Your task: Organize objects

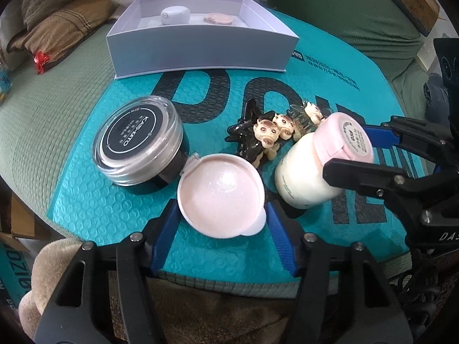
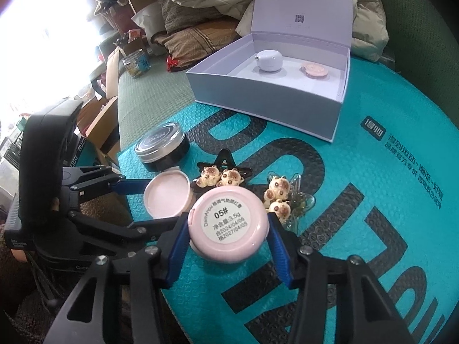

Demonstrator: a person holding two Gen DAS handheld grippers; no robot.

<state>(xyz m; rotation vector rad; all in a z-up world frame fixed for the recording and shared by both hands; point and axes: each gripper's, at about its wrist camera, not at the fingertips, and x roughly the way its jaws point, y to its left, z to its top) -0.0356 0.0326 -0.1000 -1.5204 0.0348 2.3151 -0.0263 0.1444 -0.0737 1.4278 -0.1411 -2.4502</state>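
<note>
Both grippers have something between their blue pads here. The left gripper (image 1: 221, 218) is closed most of the way around a shallow pink compact (image 1: 219, 193), pads right against its two sides as far as I can see, with the compact sitting on the teal bubble mailer (image 1: 94, 200). The right gripper (image 2: 228, 239) is clamped on the pink cap of a small cream-coloured jar (image 2: 228, 225), the round label on top reading 05#.

It's pretty crowded around them. A black jar with a clear lid (image 1: 139, 146) sits just left of the compact, nearly touching it. Behind, between compact and cream jar, a black star-shaped hair clip (image 1: 252, 136) with little pig figures lies right up against both. A second clear clip with the same piggies (image 2: 282, 200) is just beside the right gripper's far finger.

Further back on the mailer stands an open white gift box (image 1: 200, 48), lid propped up, holding a white rounded case (image 1: 175, 14) and a flat pink compact (image 1: 219, 19). Pillows and clothes are piled behind it.
</note>
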